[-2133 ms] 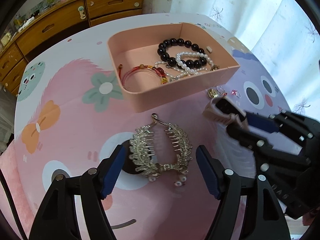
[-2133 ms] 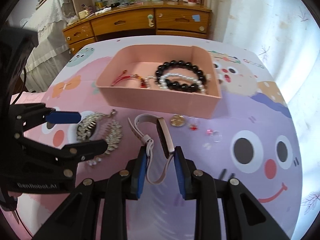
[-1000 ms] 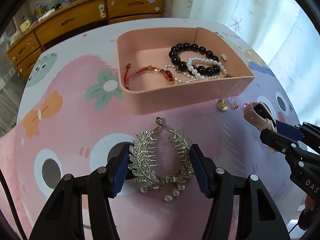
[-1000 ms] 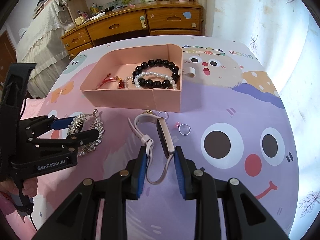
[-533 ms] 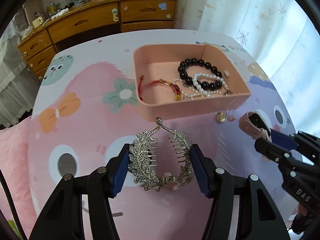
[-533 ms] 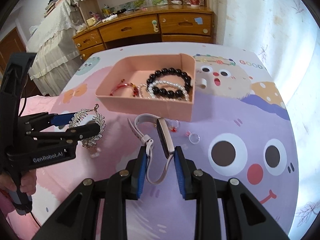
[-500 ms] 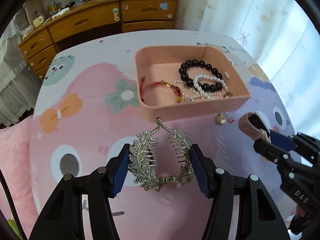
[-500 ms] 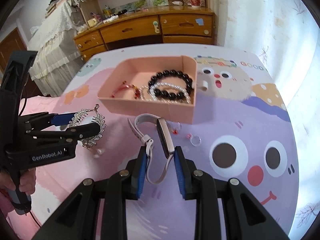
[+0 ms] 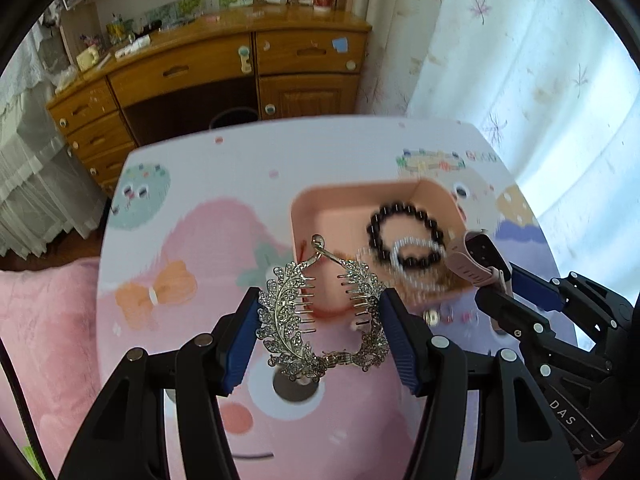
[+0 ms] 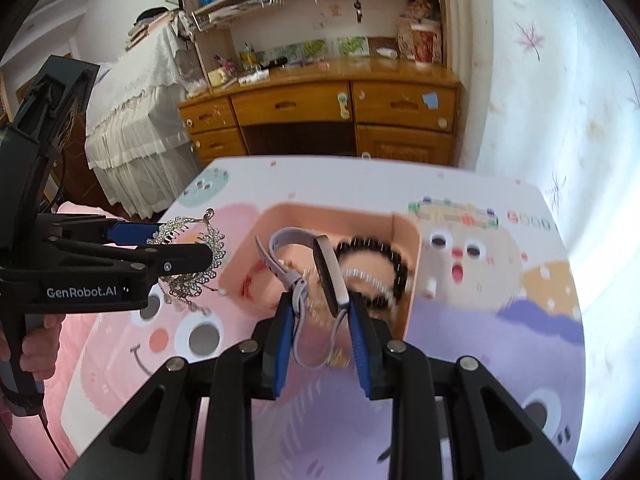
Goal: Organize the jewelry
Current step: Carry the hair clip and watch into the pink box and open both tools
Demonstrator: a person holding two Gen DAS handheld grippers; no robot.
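Observation:
My left gripper (image 9: 318,312) is shut on a silver rhinestone leaf hair clip (image 9: 284,316), held in the air above the cartoon-print table, at the near left corner of the pink tray (image 9: 340,194). My right gripper (image 10: 320,308) is shut on a pale pink watch (image 10: 330,276), whose strap loops up over the tray (image 10: 332,212). Inside the tray lie a black bead bracelet (image 9: 376,224), a pearl bracelet (image 9: 416,242) and a red string bracelet (image 10: 250,276). The left gripper (image 10: 182,242) with the clip (image 10: 192,284) hangs to the left of the tray.
A small gold charm (image 9: 431,316) lies on the table in front of the tray. Behind the table stand a wooden dresser (image 10: 320,108) and a lace-covered bed (image 10: 140,120); curtains (image 9: 520,60) hang on the right. A hand (image 10: 36,344) grips the left handle.
Both grippers have risen from the table with the hair clip and the watch and moved towards the tray. The watch now hangs over the tray's near side.

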